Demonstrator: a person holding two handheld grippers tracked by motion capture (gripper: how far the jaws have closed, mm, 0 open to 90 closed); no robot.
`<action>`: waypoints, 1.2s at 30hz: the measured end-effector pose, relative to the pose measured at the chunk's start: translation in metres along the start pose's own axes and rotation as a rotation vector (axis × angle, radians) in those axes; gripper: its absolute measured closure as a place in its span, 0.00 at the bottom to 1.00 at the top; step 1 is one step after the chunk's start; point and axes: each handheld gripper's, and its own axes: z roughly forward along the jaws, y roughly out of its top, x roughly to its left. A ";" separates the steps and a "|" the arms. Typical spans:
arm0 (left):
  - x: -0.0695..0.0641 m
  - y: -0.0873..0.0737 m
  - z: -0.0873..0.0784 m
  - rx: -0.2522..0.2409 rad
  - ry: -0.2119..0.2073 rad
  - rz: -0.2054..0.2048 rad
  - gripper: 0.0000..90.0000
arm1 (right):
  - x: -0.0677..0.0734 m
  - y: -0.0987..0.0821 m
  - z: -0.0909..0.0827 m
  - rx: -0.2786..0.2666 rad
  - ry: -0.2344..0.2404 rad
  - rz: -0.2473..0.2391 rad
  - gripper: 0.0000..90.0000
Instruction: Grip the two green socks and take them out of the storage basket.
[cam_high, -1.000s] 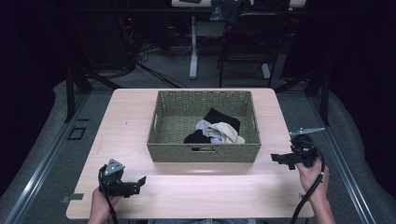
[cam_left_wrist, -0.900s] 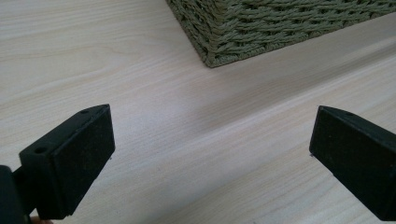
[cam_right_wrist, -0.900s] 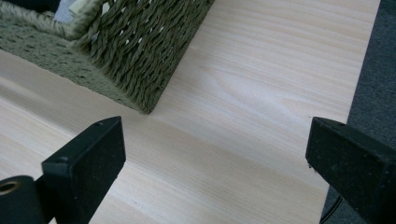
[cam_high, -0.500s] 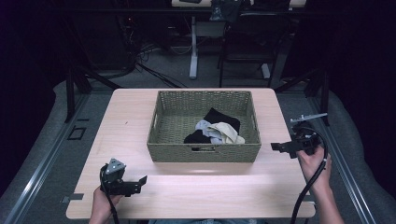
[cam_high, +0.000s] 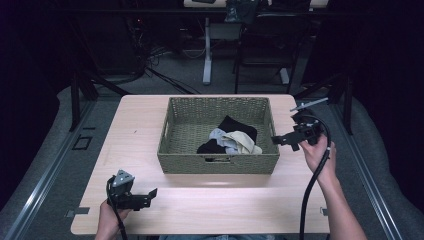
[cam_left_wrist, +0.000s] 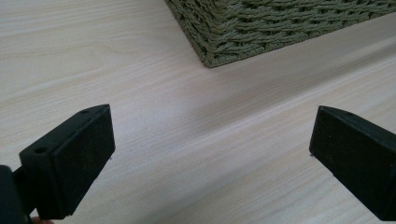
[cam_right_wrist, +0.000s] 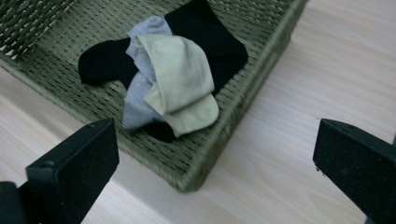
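Observation:
A green woven basket (cam_high: 218, 163) stands in the middle of the light wood table (cam_high: 140, 135). Inside it lie a cream sock (cam_high: 242, 142), a grey sock (cam_high: 218, 135) and a black sock (cam_high: 237, 125), bunched together toward its right half. My right gripper (cam_high: 276, 141) hovers at the basket's right rim, open and holding nothing. Its own view looks down on the cream sock (cam_right_wrist: 182, 79), which lies over the grey sock (cam_right_wrist: 135, 107) and black sock (cam_right_wrist: 210, 37). My left gripper (cam_high: 148, 196) rests low near the table's front left, open and holding nothing.
The left gripper view shows bare tabletop and the basket's near corner (cam_left_wrist: 243, 28) ahead of the open left gripper (cam_left_wrist: 210, 158). Chairs and table legs (cam_high: 206, 55) stand in the dark beyond the far edge. A black cable (cam_high: 312, 185) trails from the right gripper.
My right gripper has moved forward and inward, from the table's right edge to the basket's right rim. The left gripper has stayed where it was.

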 end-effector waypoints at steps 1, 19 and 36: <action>0.000 0.000 0.000 0.001 0.001 -0.001 0.00 | 0.003 0.005 0.002 0.002 0.005 -0.010 0.00; 0.000 -0.001 0.000 -0.005 -0.006 -0.002 0.00 | 0.037 0.053 0.044 0.071 0.021 -0.069 0.00; 0.000 -0.001 -0.001 -0.004 -0.005 -0.002 0.00 | 0.039 0.064 0.100 0.191 0.029 -0.087 0.15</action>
